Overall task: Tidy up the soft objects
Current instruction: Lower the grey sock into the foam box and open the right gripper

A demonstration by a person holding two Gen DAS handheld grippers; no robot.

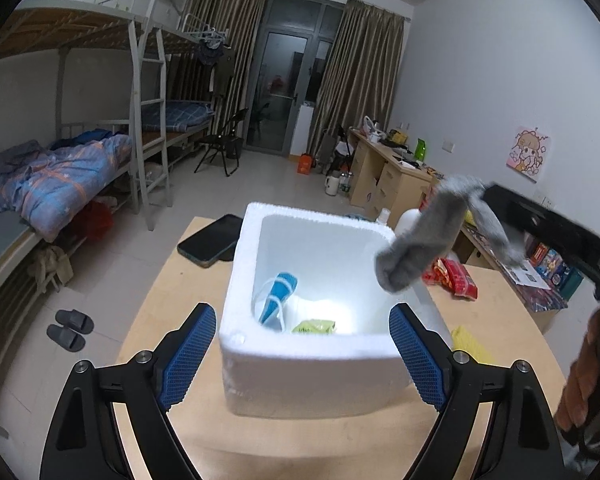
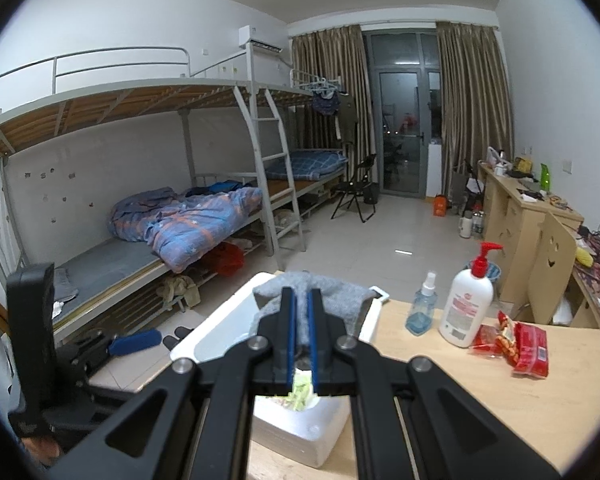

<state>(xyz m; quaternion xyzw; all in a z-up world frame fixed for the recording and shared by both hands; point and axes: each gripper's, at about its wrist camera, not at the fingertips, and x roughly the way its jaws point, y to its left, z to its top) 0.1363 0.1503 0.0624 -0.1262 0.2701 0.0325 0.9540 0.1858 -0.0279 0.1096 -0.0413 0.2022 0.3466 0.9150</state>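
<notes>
While right gripper [image 2: 302,300] pinches sock [image 1: 416,240] above box [image 1: 300,356] rim, left gripper [image 1: 300,354] spread wide, flanking box.

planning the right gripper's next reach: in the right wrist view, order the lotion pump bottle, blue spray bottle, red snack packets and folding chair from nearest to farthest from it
From the right gripper, shut on the grey sock:
1. Blue spray bottle, just right, on the table.
2. Lotion pump bottle, right of the spray bottle.
3. Red snack packets, further right, on the table.
4. Folding chair, far across the room, by the curtains.
</notes>
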